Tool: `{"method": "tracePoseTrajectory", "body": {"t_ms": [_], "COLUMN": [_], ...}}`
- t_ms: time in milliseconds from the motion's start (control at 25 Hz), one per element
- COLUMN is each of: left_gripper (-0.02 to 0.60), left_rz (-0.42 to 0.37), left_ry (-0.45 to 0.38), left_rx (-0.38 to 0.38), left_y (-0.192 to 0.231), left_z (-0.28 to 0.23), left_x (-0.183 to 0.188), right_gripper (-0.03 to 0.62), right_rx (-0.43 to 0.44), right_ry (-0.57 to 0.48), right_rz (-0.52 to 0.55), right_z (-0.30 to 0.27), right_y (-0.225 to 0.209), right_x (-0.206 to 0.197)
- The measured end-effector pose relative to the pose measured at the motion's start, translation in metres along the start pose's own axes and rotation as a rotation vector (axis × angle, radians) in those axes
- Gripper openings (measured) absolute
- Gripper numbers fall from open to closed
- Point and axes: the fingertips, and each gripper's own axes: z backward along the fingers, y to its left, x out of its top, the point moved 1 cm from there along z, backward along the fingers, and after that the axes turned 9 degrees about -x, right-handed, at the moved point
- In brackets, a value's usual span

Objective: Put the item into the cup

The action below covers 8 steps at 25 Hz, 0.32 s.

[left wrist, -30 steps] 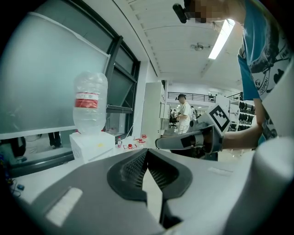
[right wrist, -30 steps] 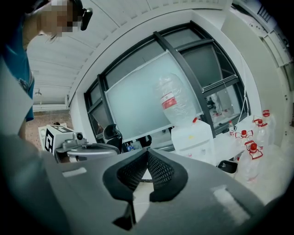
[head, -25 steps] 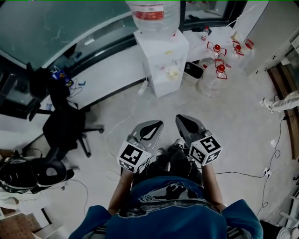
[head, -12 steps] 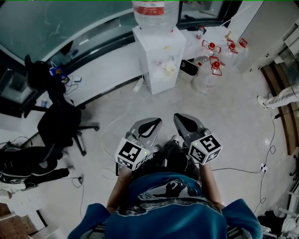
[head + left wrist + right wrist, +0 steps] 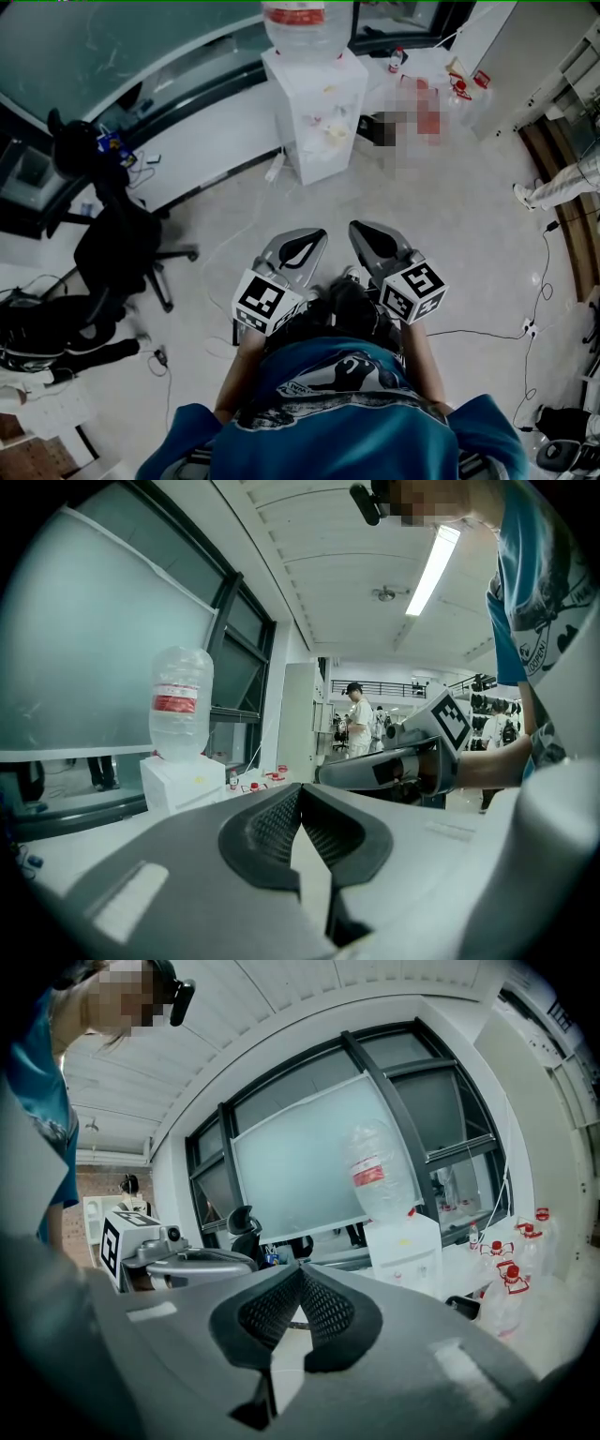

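Note:
No cup and no item shows in any view. In the head view my left gripper [image 5: 314, 236] and right gripper [image 5: 360, 231] are held side by side close to the person's body, above a pale floor, pointing forward. Both are shut with nothing between their jaws. In the left gripper view its own tips [image 5: 298, 791] meet, and the right gripper [image 5: 394, 766] shows beside it. In the right gripper view its own tips [image 5: 300, 1271] meet too, with the left gripper [image 5: 187, 1265] at its left.
A white water dispenser [image 5: 314, 103] with a clear bottle [image 5: 300, 21] stands ahead by a window wall. A black office chair [image 5: 122, 248] is at the left. Cables [image 5: 539, 281] trail over the floor at the right. Another person's leg [image 5: 562, 183] is at the far right.
The head view has drifted a little, so the dispenser and chair sit slightly higher and further left. Both grippers stay together near the body, jaws unchanged.

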Motion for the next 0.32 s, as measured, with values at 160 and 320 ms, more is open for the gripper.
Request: {"method": "tracePoseTrajectory", "body": {"t_ms": [160, 320], "left_gripper": [-0.002, -0.002], "left_rz": [-0.007, -0.012], "left_ry": [0.002, -0.002], "left_rx": [-0.006, -0.01], "left_y": [-0.0041, -0.0083], "left_z": [0.0035, 0.0039], "left_x": [-0.0014, 0.0004], "right_gripper": [0.0, 0.0], "right_rx": [0.001, 0.001], "right_ry": [0.001, 0.005], "right_rz": [0.003, 0.01], "right_z": [0.0022, 0.0044], "right_y": [0.0048, 0.0073], "right_x": [-0.0025, -0.0047]}}
